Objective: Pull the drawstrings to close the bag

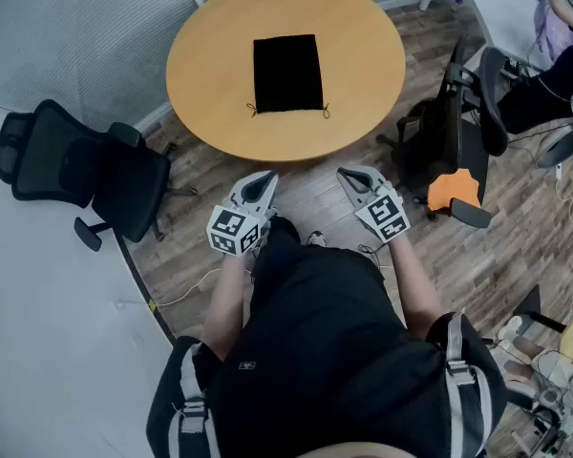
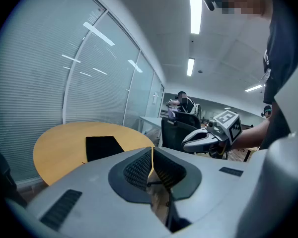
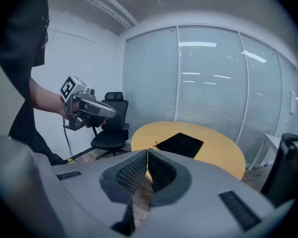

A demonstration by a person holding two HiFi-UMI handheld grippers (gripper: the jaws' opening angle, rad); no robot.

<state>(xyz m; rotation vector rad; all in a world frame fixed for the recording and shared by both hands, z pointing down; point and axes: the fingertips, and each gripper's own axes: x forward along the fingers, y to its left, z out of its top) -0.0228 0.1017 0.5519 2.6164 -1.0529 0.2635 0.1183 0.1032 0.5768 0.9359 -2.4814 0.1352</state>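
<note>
A flat black drawstring bag (image 1: pixel 287 72) lies in the middle of the round wooden table (image 1: pixel 210 65), its two short strings (image 1: pixel 252 111) at the near corners. The bag (image 2: pixel 103 147) also shows in the left gripper view, and the bag (image 3: pixel 180 144) in the right gripper view. My left gripper (image 1: pixel 266 180) and right gripper (image 1: pixel 349 176) hang short of the table's near edge, over the floor, well apart from the bag. Both are shut, tips meeting, with nothing between them. Each gripper view shows the other gripper beside it: the right gripper (image 2: pixel 187 142) and the left gripper (image 3: pixel 111 114).
A black office chair (image 1: pixel 81 170) stands at the left of the table. Another black chair (image 1: pixel 449 141) with an orange seat is at the right. A person sits at a desk (image 1: pixel 516 8) at the far right. Cables lie on the wooden floor (image 1: pixel 315 198).
</note>
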